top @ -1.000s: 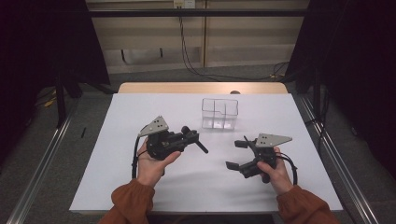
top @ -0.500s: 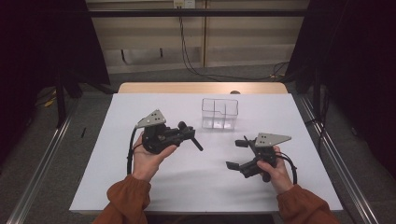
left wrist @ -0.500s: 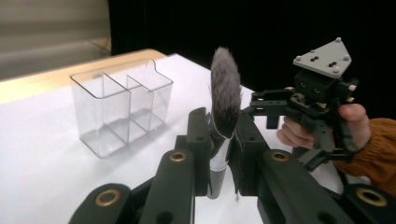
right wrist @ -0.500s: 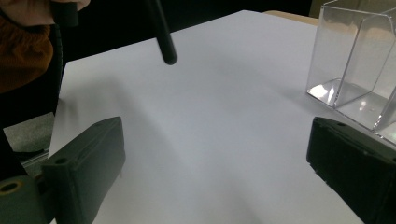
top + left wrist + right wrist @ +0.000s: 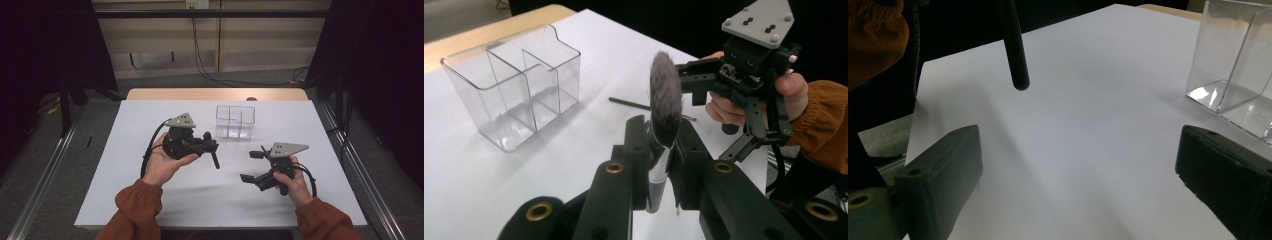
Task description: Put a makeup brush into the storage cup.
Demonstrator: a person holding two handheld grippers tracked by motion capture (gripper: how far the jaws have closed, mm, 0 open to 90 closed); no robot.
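My left gripper (image 5: 206, 144) is held above the table's middle, shut on a makeup brush (image 5: 665, 97). The brush's grey bristles stand up between the jaws, and its black handle (image 5: 216, 161) points down toward the table. My right gripper (image 5: 252, 166) rests lower to the right, open, with nothing between its wide-apart jaws. In the right gripper view the brush handle (image 5: 1015, 50) hangs ahead of the right gripper (image 5: 1083, 175). A clear compartmented box (image 5: 235, 120) stands just beyond both grippers, empty as far as I can see.
A thin dark stick (image 5: 644, 106) lies flat on the white table cover (image 5: 150, 200) between the box (image 5: 514, 85) and the right gripper (image 5: 749, 65). Metal rails run along both sides of the table. Cables hang behind it.
My left gripper has risen and shifted right toward the clear box with the brush in it; the brush handle now points more downward. The right gripper has stayed put.
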